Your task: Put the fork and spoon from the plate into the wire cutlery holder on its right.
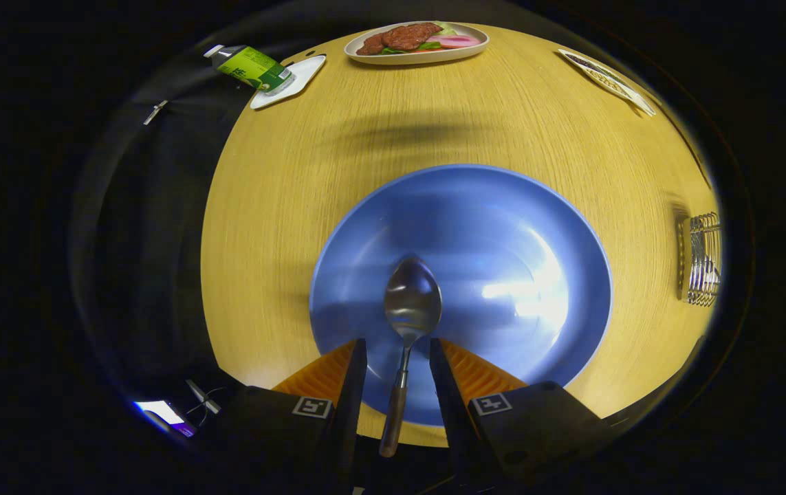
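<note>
**Spoon between parted fingers**

The gripper (398, 352) hangs over the blue plate (503, 227) with its fingers parted — not pressing on anything. The spoon (410, 309) lies on the plate, handle running back between the fingers. The wire holder (701, 260) stands on the wooden table (282, 206) — well right of the plate.

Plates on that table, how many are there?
3. The blue plate holds the spoon, whose handle lies between the open gripper fingers; a food plate beyond it; a patterned plate far right.
</note>
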